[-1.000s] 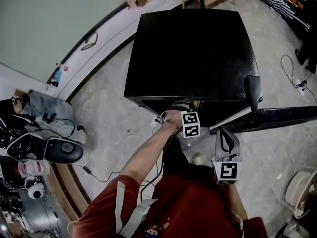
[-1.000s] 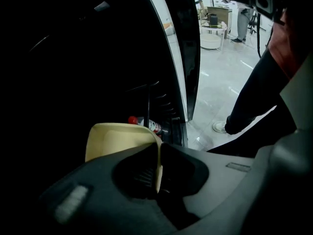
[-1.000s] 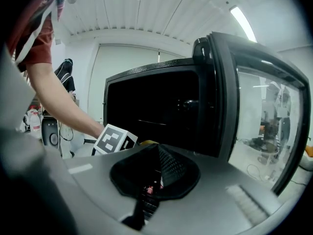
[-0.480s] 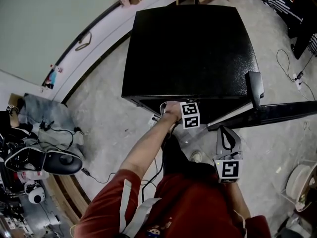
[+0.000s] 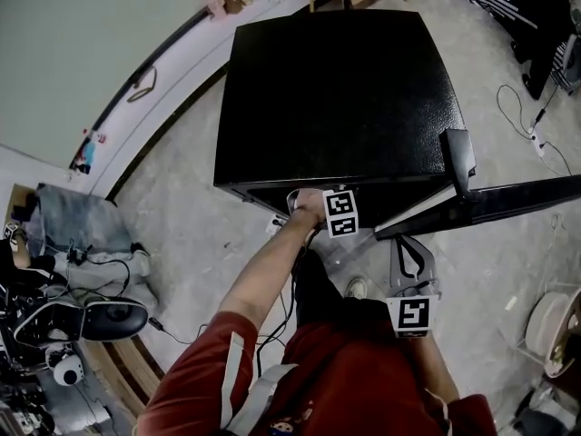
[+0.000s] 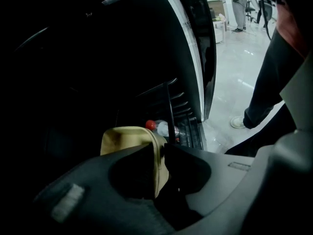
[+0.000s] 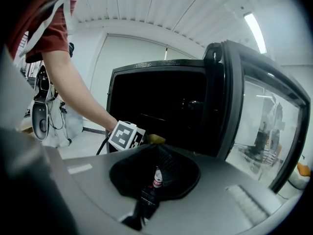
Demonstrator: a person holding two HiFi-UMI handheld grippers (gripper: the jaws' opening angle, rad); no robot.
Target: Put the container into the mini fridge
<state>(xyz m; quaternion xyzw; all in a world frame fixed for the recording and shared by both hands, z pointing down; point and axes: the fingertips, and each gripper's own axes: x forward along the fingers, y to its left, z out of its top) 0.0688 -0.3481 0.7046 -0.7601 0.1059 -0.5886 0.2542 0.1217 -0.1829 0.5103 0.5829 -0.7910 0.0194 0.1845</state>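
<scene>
The black mini fridge (image 5: 336, 89) stands on the floor with its door (image 5: 508, 203) swung open to the right. My left gripper (image 6: 157, 155) reaches inside the dark cabinet; from above only its marker cube (image 5: 341, 213) shows at the fridge's front edge. A pale yellow container (image 6: 124, 138) sits in the fridge with its wall between the jaws, which are opening off it. The container (image 7: 156, 139) also peeks out beside the cube in the right gripper view. My right gripper (image 5: 413, 248) hangs back by the door, open and holding nothing.
A bottle with a red cap (image 6: 159, 127) lies on the fridge's wire shelf behind the container. Bags, cables and gear (image 5: 82, 289) crowd the floor at left. A white round object (image 5: 549, 330) sits at the right edge. My shoe (image 5: 359, 289) is near the fridge.
The head view has drifted, so the fridge sits a little lower and further left in it. The left gripper's cube has pushed slightly deeper under the fridge's front edge. The right gripper has barely moved.
</scene>
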